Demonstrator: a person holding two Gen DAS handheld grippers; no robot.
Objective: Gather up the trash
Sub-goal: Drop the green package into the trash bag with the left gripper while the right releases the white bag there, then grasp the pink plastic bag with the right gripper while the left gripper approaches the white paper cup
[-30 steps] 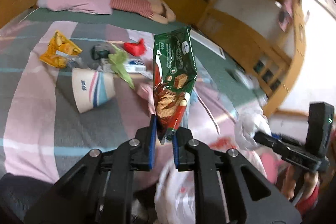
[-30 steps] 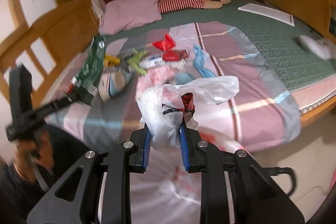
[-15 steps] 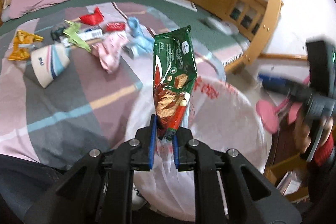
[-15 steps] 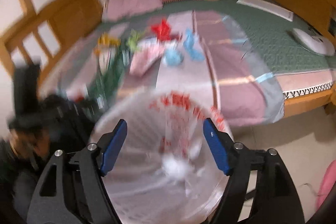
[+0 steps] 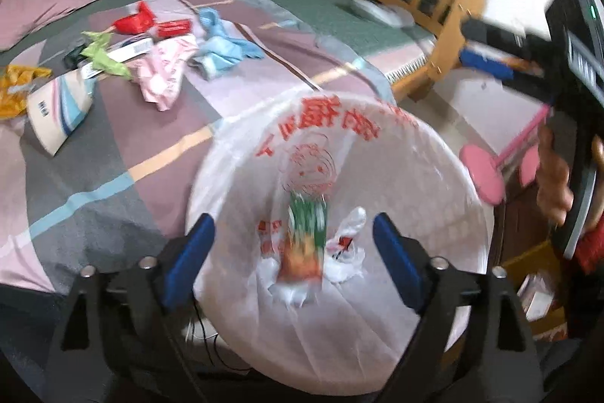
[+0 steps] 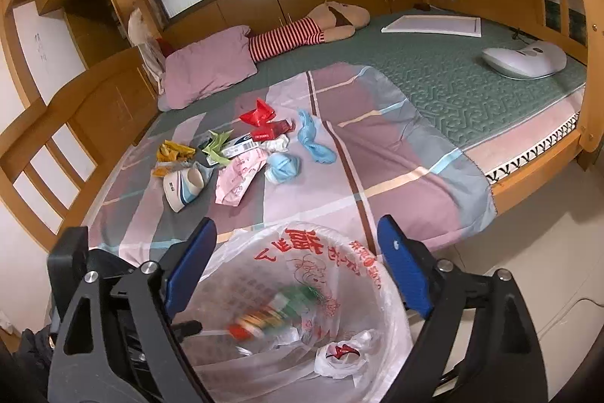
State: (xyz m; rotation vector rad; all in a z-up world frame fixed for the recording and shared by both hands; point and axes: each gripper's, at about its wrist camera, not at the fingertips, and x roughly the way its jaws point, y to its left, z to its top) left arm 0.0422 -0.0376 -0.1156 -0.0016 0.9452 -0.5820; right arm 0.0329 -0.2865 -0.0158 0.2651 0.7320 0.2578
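**Both tongs parted over the lined bin: release stage and its hazards**

The left gripper point(image 5: 290, 252) and the right gripper point(image 6: 294, 270) both hang above the bag-lined bin point(image 6: 381, 293), which stands on the floor just off the near edge of the bed point(image 6: 528, 153). The jaws of each are opening, and nothing lies between either pair. The green wrapper point(image 5: 305, 244), blurred, lies inside the liner below the left jaws, beside a crumpled white bag point(image 6: 339, 354) near the bottom.

The remaining litter sits in a cluster toward the left side of the bed, well back from the near edge: a yellow packet point(image 6: 171, 153), a paper cup point(image 6: 185, 184), a pink wrapper point(image 6: 238, 178), blue cloth scraps point(image 6: 309, 138) and a red wrapper point(image 6: 258, 112).

Likely hazards: the liner's thin rim could snag on a jaw tip as a gripper lifts away, pulling the bag off the bin. Light wrappers may slip from a shallow pinch during carriage and fall onto the bed or the floor. Neighbouring pieces touch, so one grasp could drag a second item.
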